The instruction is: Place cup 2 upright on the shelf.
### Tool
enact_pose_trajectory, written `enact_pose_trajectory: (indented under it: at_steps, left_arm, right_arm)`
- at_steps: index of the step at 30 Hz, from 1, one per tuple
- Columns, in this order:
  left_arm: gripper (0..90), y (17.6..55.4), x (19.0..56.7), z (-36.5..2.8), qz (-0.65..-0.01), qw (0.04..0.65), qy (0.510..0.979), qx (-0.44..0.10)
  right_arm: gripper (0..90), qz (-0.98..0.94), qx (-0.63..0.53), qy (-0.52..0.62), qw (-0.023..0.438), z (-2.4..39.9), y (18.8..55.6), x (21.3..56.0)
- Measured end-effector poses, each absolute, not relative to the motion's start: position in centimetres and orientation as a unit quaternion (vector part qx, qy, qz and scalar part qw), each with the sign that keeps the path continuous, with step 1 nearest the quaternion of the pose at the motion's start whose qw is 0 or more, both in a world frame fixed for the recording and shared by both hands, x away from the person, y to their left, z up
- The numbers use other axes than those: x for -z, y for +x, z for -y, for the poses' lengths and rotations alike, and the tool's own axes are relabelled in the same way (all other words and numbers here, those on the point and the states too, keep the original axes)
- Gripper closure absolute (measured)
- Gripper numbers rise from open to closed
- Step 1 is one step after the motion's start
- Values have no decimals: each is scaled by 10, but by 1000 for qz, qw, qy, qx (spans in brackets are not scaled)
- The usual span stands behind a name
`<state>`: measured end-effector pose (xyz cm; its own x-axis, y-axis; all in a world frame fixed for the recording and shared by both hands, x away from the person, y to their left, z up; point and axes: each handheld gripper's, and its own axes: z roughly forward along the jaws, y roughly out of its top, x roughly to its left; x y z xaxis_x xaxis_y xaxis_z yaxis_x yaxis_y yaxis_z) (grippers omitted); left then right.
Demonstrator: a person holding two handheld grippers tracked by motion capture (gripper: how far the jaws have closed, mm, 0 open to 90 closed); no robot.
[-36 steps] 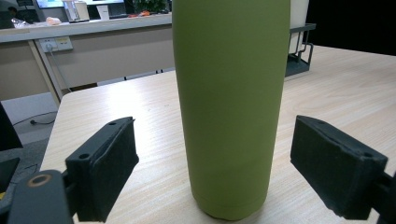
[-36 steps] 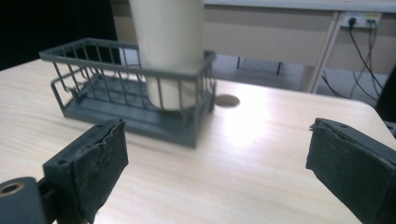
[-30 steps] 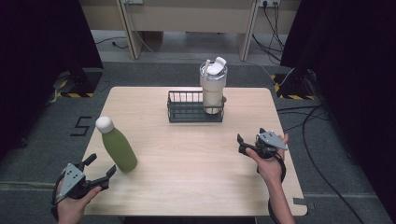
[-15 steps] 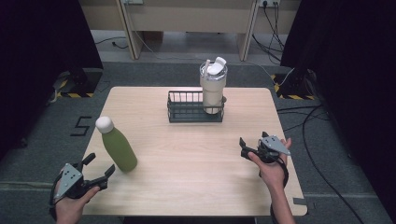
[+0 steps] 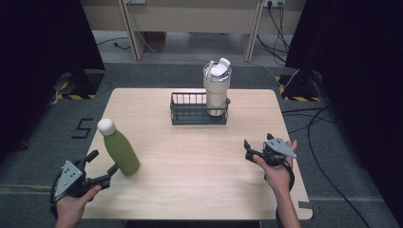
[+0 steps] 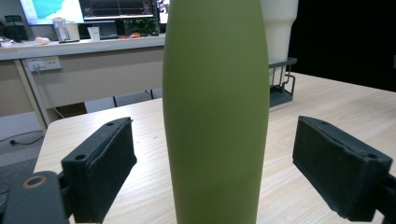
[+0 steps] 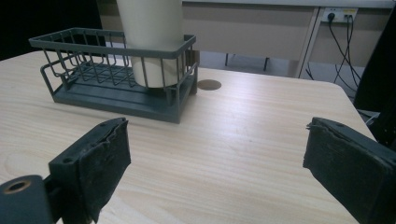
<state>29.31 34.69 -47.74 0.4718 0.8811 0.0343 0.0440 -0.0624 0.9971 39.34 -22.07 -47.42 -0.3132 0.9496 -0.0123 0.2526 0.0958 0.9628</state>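
Note:
A green bottle (image 5: 121, 149) with a white cap stands upright near the table's front left. My left gripper (image 5: 103, 161) is open just before it, one jaw on each side. In the left gripper view the bottle (image 6: 215, 112) rises between the black pads (image 6: 100, 168) without touching them, and the left gripper (image 6: 215, 140) holds nothing. A cream shaker cup (image 5: 217, 90) stands in the right end of a dark wire basket (image 5: 190, 111) at the table's back middle. My right gripper (image 5: 257, 140) is open and empty at the front right, facing the basket (image 7: 116, 79) and cup (image 7: 149, 42) from a distance.
The wooden table (image 5: 190, 180) has bare surface between the bottle, the basket and the right gripper (image 7: 219, 140). A small round mark (image 7: 208, 84) lies on the table beside the basket. Cables and black curtains are on the floor around the table.
The right hand has drifted slightly to the right and toward the near edge. The left gripper stays by the bottle, barely moved. Bottle, basket and cup are where they were.

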Motion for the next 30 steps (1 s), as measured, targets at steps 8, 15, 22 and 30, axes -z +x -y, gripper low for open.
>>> enact_pose_trajectory:
  at_steps: [8,15,22,30]
  left_arm:
    - [112,306,466,-339,-352,588,636,-355]
    - [110,323,461,-331,-349,586,642,-350]
    - [120,339,458,-326,-348,589,644,-343]
    - [164,350,458,-320,-352,586,646,-339]
  right_arm:
    - [73,-646,-488,464,359,219,394,472]
    - [74,-648,-489,463,356,219,393,473]
    - [75,-648,-488,463,357,220,394,472]
    - [77,-649,-486,466,354,221,394,473]
